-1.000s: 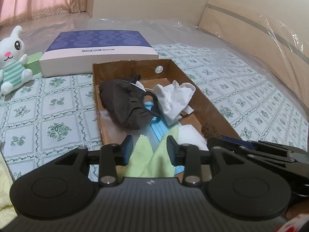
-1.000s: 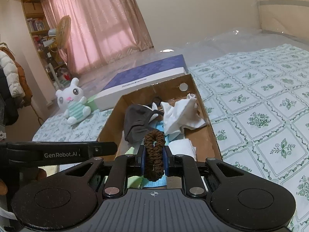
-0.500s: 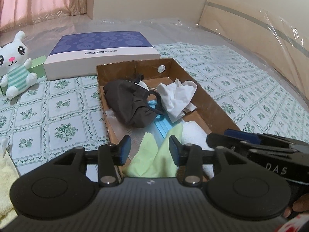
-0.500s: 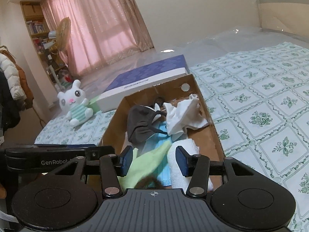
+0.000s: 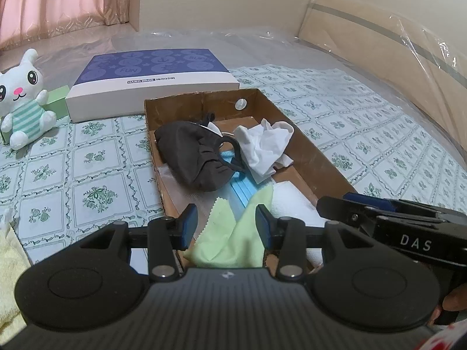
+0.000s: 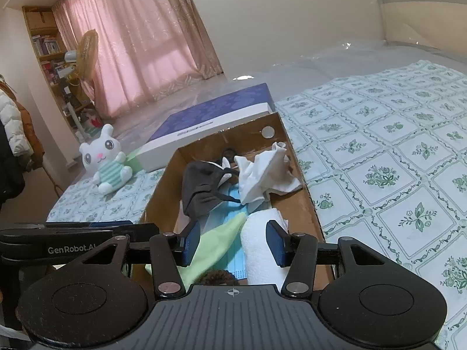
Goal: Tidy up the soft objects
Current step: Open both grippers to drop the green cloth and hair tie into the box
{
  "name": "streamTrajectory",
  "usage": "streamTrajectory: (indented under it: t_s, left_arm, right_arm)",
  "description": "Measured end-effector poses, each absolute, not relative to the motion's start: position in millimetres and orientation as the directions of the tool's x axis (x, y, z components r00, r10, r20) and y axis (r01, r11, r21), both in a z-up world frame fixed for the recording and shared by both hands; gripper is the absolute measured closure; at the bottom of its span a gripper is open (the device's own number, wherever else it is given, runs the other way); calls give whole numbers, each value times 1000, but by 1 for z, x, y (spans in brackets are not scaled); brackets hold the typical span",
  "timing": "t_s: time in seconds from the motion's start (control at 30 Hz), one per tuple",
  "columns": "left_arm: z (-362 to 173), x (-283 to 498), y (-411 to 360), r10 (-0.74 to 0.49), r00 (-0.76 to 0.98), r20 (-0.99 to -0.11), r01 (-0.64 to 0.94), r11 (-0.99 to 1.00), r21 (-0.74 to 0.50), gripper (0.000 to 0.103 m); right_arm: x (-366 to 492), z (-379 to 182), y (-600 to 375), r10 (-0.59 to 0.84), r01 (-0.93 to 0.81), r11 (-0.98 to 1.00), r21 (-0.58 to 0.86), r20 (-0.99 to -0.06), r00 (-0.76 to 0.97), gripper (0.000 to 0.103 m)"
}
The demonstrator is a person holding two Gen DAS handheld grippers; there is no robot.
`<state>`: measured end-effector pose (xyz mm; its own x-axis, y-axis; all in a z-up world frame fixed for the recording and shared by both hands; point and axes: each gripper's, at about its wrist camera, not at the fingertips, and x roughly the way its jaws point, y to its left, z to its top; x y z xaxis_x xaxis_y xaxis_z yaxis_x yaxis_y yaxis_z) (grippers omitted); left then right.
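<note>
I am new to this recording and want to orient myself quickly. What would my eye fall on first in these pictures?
First, the open brown cardboard box on the green-flowered bed cover, filled with soft things: a dark grey fabric mask, a crumpled white cloth and a light green cloth at the near end. Next, the white plush rabbit in a striped shirt sits left of it, beside a flat purple-topped box.

- "HAIER BROS." with smaller characters beside it, too small to read — printed on the white band of the blue box (image 5: 151, 80)
- "FUN" inside one circle on the same lid
- "DAS" on the right claw (image 5: 414, 243)
- "GenRobot.AI" — on the left claw (image 6: 71, 249)
</note>
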<state>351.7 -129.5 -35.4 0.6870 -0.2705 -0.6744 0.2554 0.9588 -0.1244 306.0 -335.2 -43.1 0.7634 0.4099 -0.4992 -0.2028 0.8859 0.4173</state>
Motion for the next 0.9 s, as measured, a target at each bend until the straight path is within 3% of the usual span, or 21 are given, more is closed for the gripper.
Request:
streamTrajectory:
  t_s: [0.67,0.9]
  left_arm:
    - [-9,287,-102,-309,721,-620,270,950,-160,64]
    - [-2,249,-71,-273,754,-597,236,961,-142,58]
  right_arm:
    - [272,-31,-334,407,-196,883,427,-487,773,53]
    - [248,-24,-325,416,-215,881,423,-473,776,51]
